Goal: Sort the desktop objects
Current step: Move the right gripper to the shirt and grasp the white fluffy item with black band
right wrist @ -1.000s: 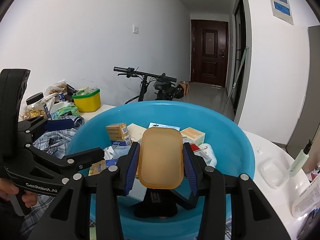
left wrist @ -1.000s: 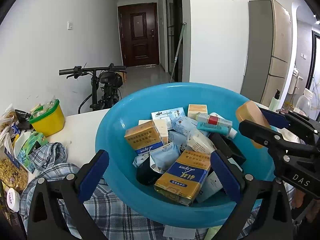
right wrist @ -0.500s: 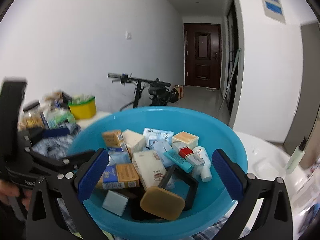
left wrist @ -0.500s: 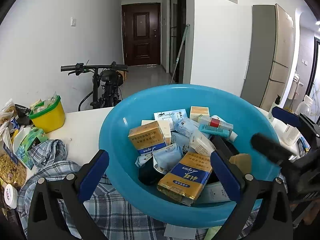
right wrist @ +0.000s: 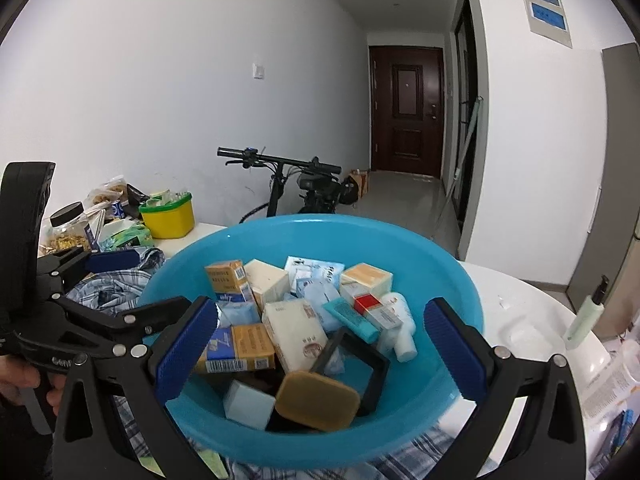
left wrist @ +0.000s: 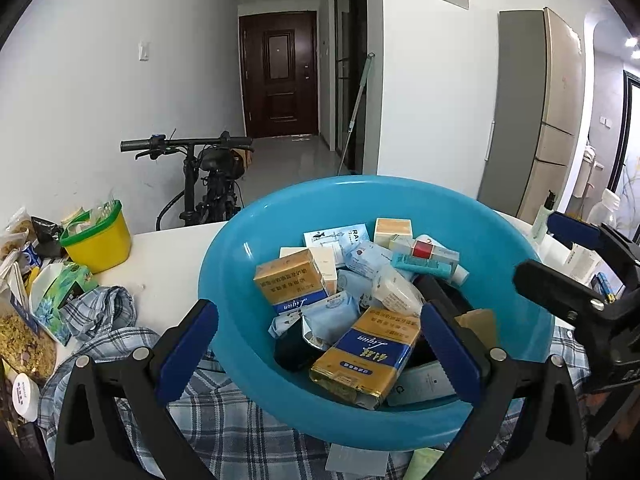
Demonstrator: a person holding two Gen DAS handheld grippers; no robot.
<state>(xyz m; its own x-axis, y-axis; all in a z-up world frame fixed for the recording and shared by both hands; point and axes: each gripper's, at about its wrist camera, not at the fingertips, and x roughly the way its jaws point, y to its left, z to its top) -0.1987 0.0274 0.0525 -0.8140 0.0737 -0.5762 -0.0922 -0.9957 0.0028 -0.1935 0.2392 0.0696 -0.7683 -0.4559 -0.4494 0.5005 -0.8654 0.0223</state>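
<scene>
Resting now in the round blue plastic basin (right wrist: 460, 292), the flat tan rounded-rectangle case (right wrist: 318, 400) has left the right gripper (right wrist: 320, 346), whose jaws gape empty; left gripper (left wrist: 320, 344) likewise spread wide

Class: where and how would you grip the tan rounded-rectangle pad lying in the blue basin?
Grip the tan rounded pad across its two long edges, coming from above: it lies nearly flat on top of the pile in the blue plastic basin, edges exposed.
</scene>
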